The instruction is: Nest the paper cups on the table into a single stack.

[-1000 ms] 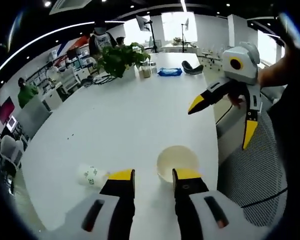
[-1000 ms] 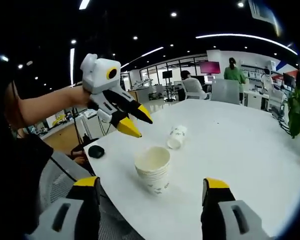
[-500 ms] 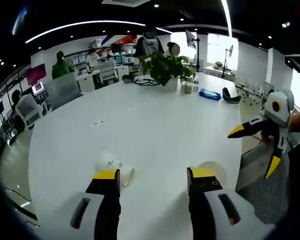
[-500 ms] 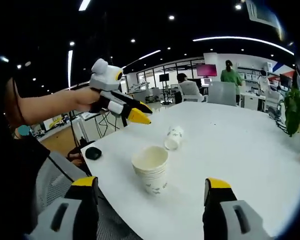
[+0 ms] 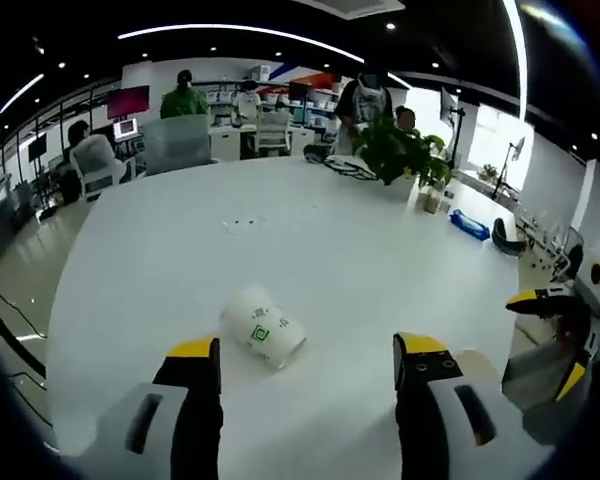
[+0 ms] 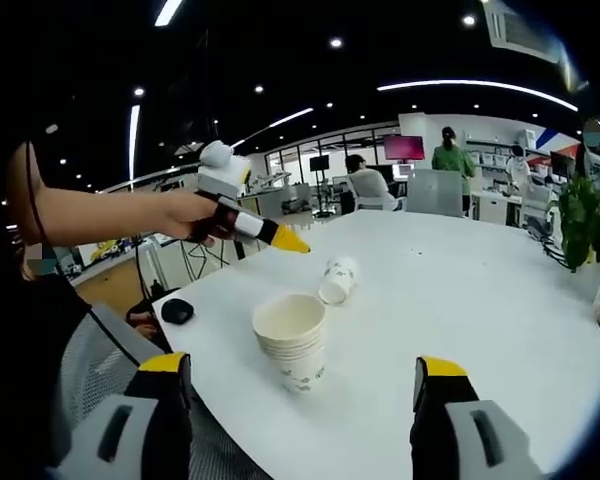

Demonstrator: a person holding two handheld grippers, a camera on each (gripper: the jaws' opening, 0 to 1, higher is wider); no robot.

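Left gripper view: left gripper [image 5: 307, 352] jaws spread wide, nothing between them. A single cup [image 5: 262, 326] lies on its side on the white table [image 5: 180, 250], just ahead of the jaws and nearer the left one, not touching either. It is white with green print, its open end towards the lower right. Rim of the stack [image 5: 477, 362] peeks out right of the right jaw, near the table edge. The right gripper [image 5: 565, 320] comes in at far right past the table edge, yellow tips apart, nothing in them. A plant [image 5: 400, 152] stands further back on the table, a blue pack [image 5: 470, 224] and a dark object [image 5: 507, 236] beyond it. People and desks in the background.

Right gripper view: right gripper [image 6: 305, 370] jaws wide apart and empty. The stack [image 6: 291, 340] stands upright on the table [image 6: 460, 290], between the jaws and ahead of them, clear of both. The lying cup [image 6: 337, 279] is beyond the stack, apart from it, mouth facing the camera. The left gripper [image 6: 280, 238], held in a hand [image 6: 195, 215], hovers above the table left of the lying cup, yellow tip pointing at it, not touching. From this angle can't tell its opening. A black object [image 6: 176, 311] sits near the table's left edge. Plant [image 6: 585, 220] at far right.
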